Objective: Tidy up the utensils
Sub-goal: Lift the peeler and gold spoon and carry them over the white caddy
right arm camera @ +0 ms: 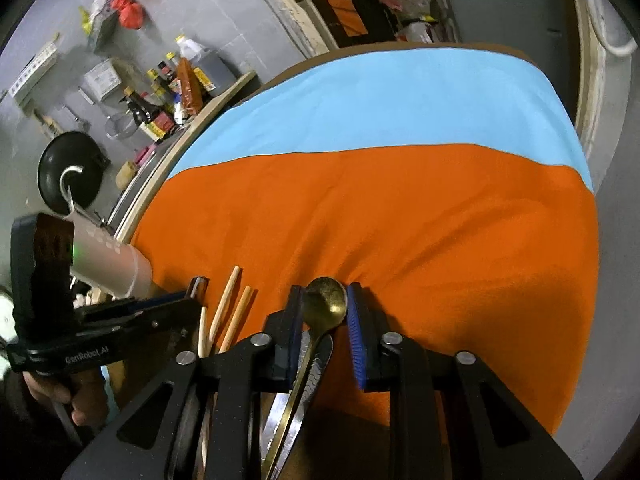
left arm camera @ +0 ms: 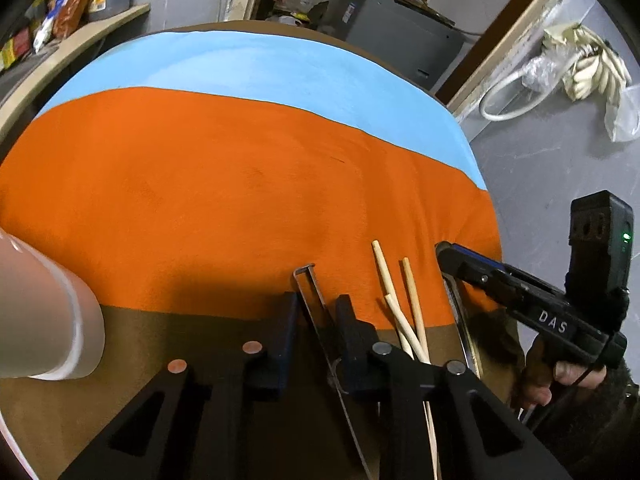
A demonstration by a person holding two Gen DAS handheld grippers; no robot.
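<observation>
Pick-up step. Right gripper (right arm camera: pixel 320 320), jaws apart, straddles the brass spoon (right arm camera: pixel 325 301) lying on the orange cloth (right arm camera: pixel 400 220); left gripper (left arm camera: pixel 316 316), also apart, straddles metal tongs (left arm camera: pixel 310 292) beside the chopsticks (left arm camera: pixel 396 296). Next: close, lift.

Chopsticks (right arm camera: pixel 228 312) left of spoon (right arm camera: pixel 324 304); cup (right arm camera: pixel 116 260) farther left.

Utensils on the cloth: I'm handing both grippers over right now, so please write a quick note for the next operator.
Left gripper: open, straddling a thin metal utensil on the cloth.
Right gripper: jaws close around the brass spoon; grip unclear.
Chopsticks lie loose between the grippers; a patterned metal handle lies under the spoon.
Pale holder sits far left.
Nothing looks sorted yet; everything remains.
</observation>
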